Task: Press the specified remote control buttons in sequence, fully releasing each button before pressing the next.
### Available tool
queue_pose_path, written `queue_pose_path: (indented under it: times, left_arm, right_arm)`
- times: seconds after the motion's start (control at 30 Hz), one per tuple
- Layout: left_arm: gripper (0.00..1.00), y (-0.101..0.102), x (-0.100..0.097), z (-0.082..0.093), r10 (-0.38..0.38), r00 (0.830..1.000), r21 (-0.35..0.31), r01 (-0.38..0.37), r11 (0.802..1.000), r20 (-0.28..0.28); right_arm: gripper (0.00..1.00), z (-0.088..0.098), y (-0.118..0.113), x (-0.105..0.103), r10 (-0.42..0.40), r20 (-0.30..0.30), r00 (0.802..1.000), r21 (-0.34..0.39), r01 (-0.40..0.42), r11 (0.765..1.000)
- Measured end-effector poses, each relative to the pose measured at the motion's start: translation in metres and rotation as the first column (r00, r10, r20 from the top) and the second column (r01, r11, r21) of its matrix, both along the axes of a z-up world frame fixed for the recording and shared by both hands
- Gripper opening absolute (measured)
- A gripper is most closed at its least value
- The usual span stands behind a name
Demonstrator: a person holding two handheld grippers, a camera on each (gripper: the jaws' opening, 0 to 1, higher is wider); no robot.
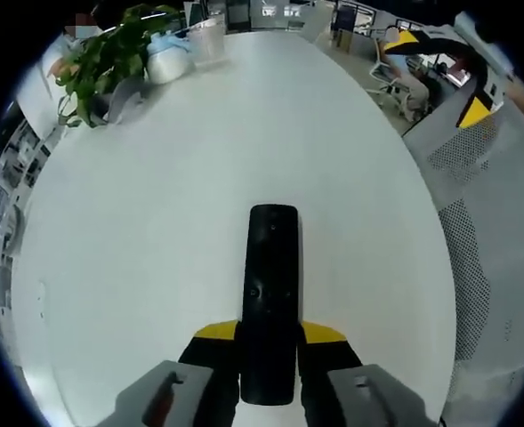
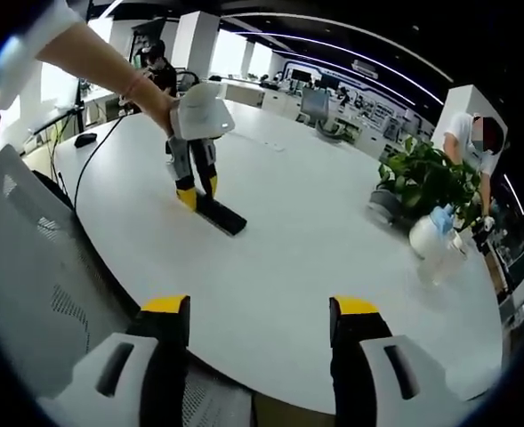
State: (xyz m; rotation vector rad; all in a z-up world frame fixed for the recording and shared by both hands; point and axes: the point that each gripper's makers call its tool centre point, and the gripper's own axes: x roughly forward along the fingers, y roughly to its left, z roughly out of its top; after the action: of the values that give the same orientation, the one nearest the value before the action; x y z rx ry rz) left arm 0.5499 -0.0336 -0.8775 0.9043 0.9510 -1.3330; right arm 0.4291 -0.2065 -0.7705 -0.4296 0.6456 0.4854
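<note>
Left gripper view: the left gripper (image 1: 269, 342) has its yellow-tipped jaws closed on the near end of a black remote (image 1: 271, 285), lying flat on the white table (image 1: 155, 249), probably steadying it for pressing.

Right gripper view: the right gripper (image 2: 260, 325) is wide open and empty, hovering at the table edge, well apart from the remote (image 2: 221, 214), seemingly waiting to press.

Surface (image 2: 315, 267): bare white expanse lying open around the remote (image 1: 271, 302). Obstacles: potted plant (image 2: 422, 182) and pale bottle (image 2: 431, 236) crowding the far edge; mesh chair back (image 2: 39, 267) pressing against the near rim.
</note>
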Motion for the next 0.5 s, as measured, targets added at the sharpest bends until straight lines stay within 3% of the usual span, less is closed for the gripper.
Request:
queue_pose_path:
  times: [0.5]
  left_arm:
    - [0.24, 0.011, -0.035, 0.0, 0.037, 0.999, -0.036, -0.037, 0.999, -0.004]
  right_arm:
    - [0.65, -0.003, 0.003, -0.002, 0.028, -0.009, 1.0, -0.017, -0.028, 0.999]
